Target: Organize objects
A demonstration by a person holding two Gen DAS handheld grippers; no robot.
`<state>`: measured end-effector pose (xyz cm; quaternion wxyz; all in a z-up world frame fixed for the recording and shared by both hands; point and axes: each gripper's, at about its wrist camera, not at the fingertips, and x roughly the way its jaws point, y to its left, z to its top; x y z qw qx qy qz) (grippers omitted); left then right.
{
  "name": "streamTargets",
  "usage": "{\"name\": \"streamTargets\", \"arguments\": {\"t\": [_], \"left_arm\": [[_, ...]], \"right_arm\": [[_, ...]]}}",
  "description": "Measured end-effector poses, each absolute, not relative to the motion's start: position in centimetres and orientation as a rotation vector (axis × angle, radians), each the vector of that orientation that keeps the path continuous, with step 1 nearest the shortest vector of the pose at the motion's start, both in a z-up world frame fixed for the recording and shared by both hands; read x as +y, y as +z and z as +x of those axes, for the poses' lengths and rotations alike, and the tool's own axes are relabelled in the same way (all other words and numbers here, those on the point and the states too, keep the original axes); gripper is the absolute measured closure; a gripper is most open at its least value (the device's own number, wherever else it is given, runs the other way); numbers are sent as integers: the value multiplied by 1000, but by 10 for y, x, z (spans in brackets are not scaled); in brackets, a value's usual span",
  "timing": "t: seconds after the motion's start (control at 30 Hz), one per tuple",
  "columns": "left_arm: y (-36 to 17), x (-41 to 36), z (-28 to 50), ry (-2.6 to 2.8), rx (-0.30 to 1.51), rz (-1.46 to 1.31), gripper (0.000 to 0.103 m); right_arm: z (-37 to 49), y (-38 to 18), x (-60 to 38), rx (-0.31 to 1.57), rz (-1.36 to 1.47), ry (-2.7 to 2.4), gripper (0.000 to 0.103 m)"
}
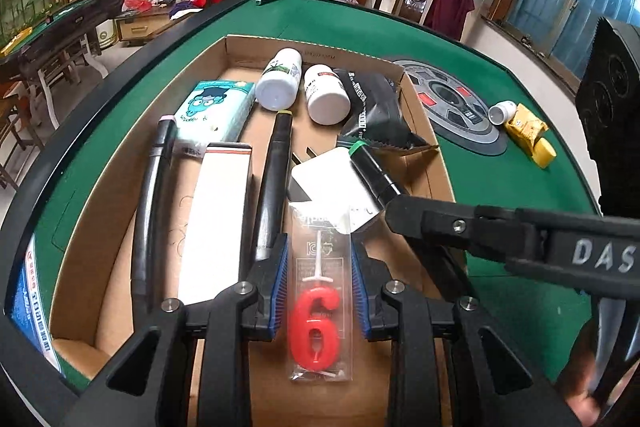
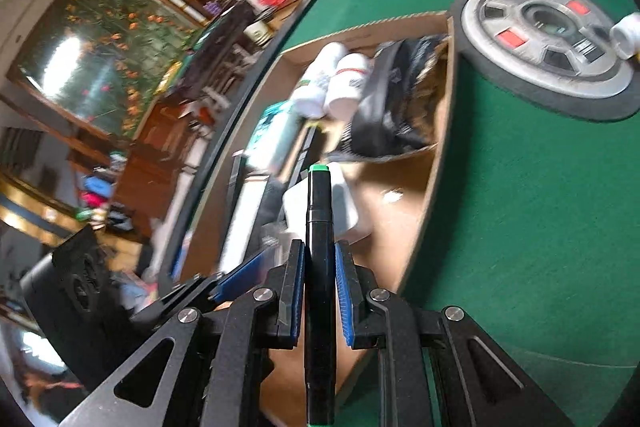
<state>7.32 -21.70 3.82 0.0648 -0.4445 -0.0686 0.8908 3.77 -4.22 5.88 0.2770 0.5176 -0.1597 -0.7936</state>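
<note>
My left gripper (image 1: 319, 279) is shut on a clear packet holding a red number-6 candle (image 1: 316, 327), held over the open cardboard box (image 1: 120, 187). My right gripper (image 2: 320, 287) is shut on a black marker with a green cap (image 2: 319, 227); in the left wrist view that marker (image 1: 374, 171) pokes over the box's right side above a white card (image 1: 328, 179). Inside the box lie two black pens (image 1: 274, 179), a long white box (image 1: 218, 227), a teal carton (image 1: 216, 107), two white bottles (image 1: 326, 95) and a black pouch (image 1: 372, 107).
The box rests on a green felt table (image 1: 500, 187). To its right sit a round grey dial (image 1: 452, 103), a small white bottle (image 1: 502, 111) and a yellow object (image 1: 530, 135). A black speaker (image 1: 612, 115) stands at the right edge. Chairs and shelves stand beyond the table.
</note>
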Motion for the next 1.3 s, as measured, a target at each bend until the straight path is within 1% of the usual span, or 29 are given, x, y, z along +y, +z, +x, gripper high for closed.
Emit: {"name": "streamTargets", "arguments": {"t": [0.13,0.17,0.2,0.23,0.27,0.3,0.37,0.4,0.43,0.57,0.7,0.8,0.9,1.0,1.03,1.17,1.23,1.3], "left_arm": [[40,-220,74,2728,-225,-1335,76],[42,-223,76,2735,-251,-1332,71],[44,-225,77,2738,-267,-1324,60],[47,-229,81,2744,-296,-1301,53],[51,-232,85,2763,-308,-1283,38],[54,-234,90,2778,-303,-1271,33],[59,-236,99,2782,-289,-1256,31],[61,-238,103,2779,-293,-1255,30],[63,-240,107,2780,-305,-1248,30],[78,-250,127,2844,-303,-1182,27],[87,-255,145,2891,-315,-1140,19],[86,-256,148,2901,-315,-1149,19],[88,-261,153,2911,-368,-1132,19],[92,-266,160,2936,-389,-1109,19],[93,-267,161,2939,-390,-1108,19],[94,-267,164,2933,-380,-1112,19],[95,-264,165,2922,-377,-1110,18],[94,-258,163,2906,-368,-1116,18]], "right_arm": [[33,60,-39,-440,1388,-2146,85],[32,61,-38,-436,1381,-2154,85],[31,62,-36,-444,1375,-2164,85],[30,65,-35,-448,1370,-2170,85],[29,68,-33,-441,1355,-2179,85],[30,72,-31,-428,1339,-2194,83],[36,78,-23,-412,1300,-2234,72],[37,80,-21,-413,1290,-2241,60],[39,81,-17,-423,1287,-2225,52],[54,84,-13,-431,1255,-2184,49],[63,87,-12,-392,1233,-2233,41],[67,89,-14,-353,1200,-2240,37],[65,85,-23,-454,1194,-2055,37],[54,71,-38,-613,1252,-1813,37],[49,66,-44,-624,1278,-1789,37],[39,56,-52,-558,1358,-1878,37],[40,58,-38,-584,1350,-1914,37],[44,68,-22,-561,1314,-1975,36]]}}
